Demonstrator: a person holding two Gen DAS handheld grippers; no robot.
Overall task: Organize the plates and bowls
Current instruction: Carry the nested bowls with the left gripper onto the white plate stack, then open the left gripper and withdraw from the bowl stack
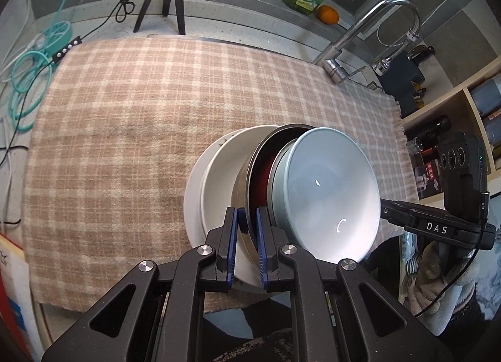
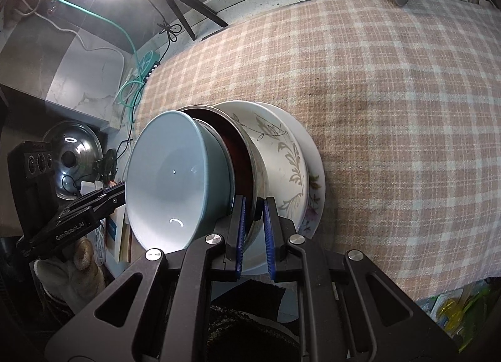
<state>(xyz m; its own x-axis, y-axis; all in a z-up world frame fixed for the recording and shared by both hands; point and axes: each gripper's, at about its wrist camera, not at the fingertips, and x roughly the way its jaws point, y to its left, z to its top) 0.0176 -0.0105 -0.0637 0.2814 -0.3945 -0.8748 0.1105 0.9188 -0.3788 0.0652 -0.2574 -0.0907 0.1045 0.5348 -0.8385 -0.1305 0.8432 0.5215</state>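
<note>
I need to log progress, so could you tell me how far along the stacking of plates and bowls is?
Done: the blue bowl sits nested in the steel bowl, on the white bowl and plate. In hand: both hand-held grippers, left and right, are shut on the steel bowl's rim from opposite sides, with the stack at the near edge of the cloth. Left: releasing it; no other loose plates show on the cloth.

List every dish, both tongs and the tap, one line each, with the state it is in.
Pale blue ceramic bowl: nested on top of the stack, empty.
Steel bowl with dark red inside: nested in the white dish, its rim pinched from two sides.
White floral deep dish: nested on the plate.
White flat plate: bottom of stack.
Left tongs: shut on steel rim.
Right tongs: shut on steel rim.
Chrome tap: no water running.
</note>
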